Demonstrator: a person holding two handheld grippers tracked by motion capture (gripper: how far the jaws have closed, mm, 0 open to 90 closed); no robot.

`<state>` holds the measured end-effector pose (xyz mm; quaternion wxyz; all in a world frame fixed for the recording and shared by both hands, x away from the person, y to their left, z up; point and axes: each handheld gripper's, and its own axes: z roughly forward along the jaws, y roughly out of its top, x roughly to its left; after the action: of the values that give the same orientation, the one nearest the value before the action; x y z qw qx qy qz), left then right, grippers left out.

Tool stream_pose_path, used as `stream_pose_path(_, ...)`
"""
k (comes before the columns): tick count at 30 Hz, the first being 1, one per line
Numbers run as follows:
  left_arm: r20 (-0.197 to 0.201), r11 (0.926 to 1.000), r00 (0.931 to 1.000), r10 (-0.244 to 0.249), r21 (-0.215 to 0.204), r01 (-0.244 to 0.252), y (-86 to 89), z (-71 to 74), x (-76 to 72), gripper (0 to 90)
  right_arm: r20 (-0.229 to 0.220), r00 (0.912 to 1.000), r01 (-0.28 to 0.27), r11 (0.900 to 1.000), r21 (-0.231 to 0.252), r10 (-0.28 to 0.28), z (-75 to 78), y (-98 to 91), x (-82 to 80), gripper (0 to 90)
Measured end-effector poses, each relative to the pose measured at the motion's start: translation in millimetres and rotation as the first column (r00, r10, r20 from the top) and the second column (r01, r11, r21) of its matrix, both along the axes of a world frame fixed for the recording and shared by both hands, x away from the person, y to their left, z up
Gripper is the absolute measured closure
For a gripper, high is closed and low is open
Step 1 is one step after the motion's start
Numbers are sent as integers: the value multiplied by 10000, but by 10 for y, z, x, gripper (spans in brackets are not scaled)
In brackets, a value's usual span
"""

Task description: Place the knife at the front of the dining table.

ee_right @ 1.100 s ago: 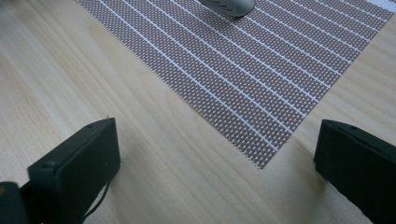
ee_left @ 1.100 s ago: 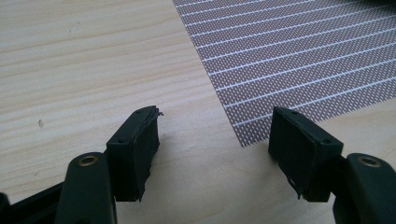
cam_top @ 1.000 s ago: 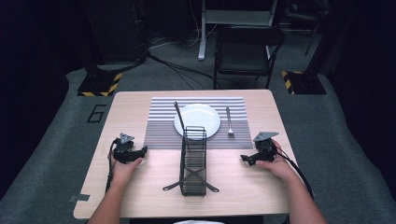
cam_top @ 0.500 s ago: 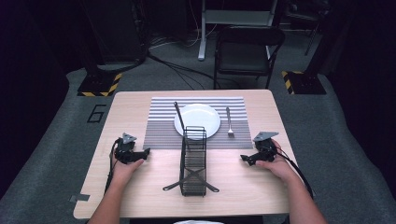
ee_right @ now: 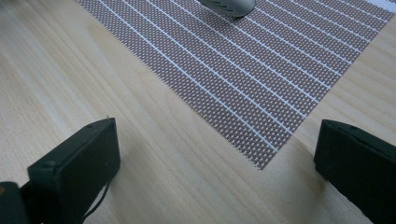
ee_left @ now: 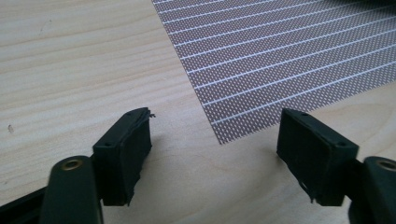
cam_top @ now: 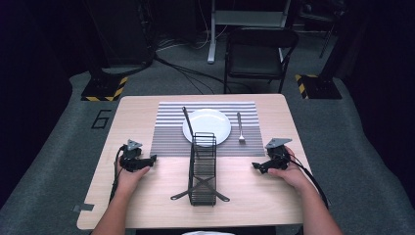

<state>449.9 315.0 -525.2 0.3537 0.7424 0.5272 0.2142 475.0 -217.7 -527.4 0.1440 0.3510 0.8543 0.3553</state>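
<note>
Surface (cam_top: 147, 112): we logged a mat (cam_top: 169, 132) bearing plate (cam_top: 208, 125), knife (cam_top: 187, 115) at 9 o'clock, fork (cam_top: 240, 128) at 3; rack (cam_top: 203, 169) at 6. Left hand-held gripper (cam_top: 152, 158) and right hand-held gripper (cam_top: 255, 166) rested released, empty. We judged no step begun; next likely a reach toward the cutlery.

high: overhead, forward-down | gripper views: close, low | shared: placemat (cam_top: 205, 128) corners
</note>
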Motion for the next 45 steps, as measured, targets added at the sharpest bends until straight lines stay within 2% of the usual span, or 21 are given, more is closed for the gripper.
stream_pose_path(3, 22, 9998, 9999, 142, 114, -143, -25, 39, -18, 288, -1, 10000, 1, 10000, -1, -1, 0, 0, 0, 0)
stream_pose_path(5, 65, 9999, 9999, 136, 43, -137, -56, 85, -38, 300, 0, 10000, -1, 10000, -1, 1, 0, 0, 0, 0)
stream_pose_path(6, 11, 10000, 10000, 95, 6, -95, -74, 118, -52, 302, 2, 10000, -2, 10000, 0, 2, 0, 0, 0, 0)
stream_pose_path(8, 150, 9999, 9999, -21, 113, 19, -121, 181, -73, 307, 3, 10000, -1, 10000, -2, 1, 0, 0, 0, 0)
stream_pose_path(10, 226, 9999, 9997, -122, 30, 121, -172, 241, -96, 309, 1, 10000, 1, 10000, 0, -1, 0, 0, 0, 0)
stream_pose_path(14, -51, 9980, 9980, -623, -82, 623, -283, 352, -119, 310, 3, 10000, 1, 10000, -6, -1, 0, 0, 0, 0)
stream_pose_path(16, -43, 9960, 9960, -894, -52, 894, -355, 386, -132, 320, -2, 10000, 19, 10000, -3, -19, 0, 0, -2, 0)
stream_pose_path(19, -117, 9920, 9919, -1262, 58, 1263, -461, 443, -141, 327, 0, 10000, 21, 10000, -2, -21, 0, 0, -2, 0)
stream_pose_path(21, -215, 9860, 9859, -1658, 138, 1661, -510, 502, -144, 347, 2, 10000, 18, 10000, -5, -18, 0, 0, -2, 0)
stream_pose_path(24, -48, 9817, 9819, -1895, 187, 1895, -588, 587, -155, 381, -2, 10000, 21, 10000, -3, -21, 0, 1, -2, 0)
stream_pose_path(25, -30, 9808, 9809, -1946, 88, 1946, -610, 613, -157, 396, 0, 10000, 17, 10000, -6, -17, 0, 0, -2, 0)
stream_pose_path(29, 172, 9781, 9780, -2080, -7, 2081, -681, 706, -159, 414, 0, 10000, 18, 10000, -6, -18, 0, 0, -2, 0)
stream_pose_path(31, 271, 9780, 9780, -2069, -199, 2074, -698, 740, -152, 414, 1, 10000, 14, 10000, -10, -14, 0, 0, -2, 0)
stream_pose_path(36, 118, 9772, 9790, -2037, -580, 2040, -723, 845, -133, 414, -1, 10000, 17, 10000, -6, -17, 0, 0, -2, 0)
stream_pose_path(41, 221, 9746, 9773, -2109, -731, 2119, -765, 966, -125, 450, 2, 10000, 12, 10000, -13, -12, 0, 0, -2, 0)
stream_pose_path(45, 368, 9725, 9748, -2201, -700, 2222, -792, 1064, -117, 460, 2, 10000, 12, 10000, -10, -12, 0, 0, -2, 0)
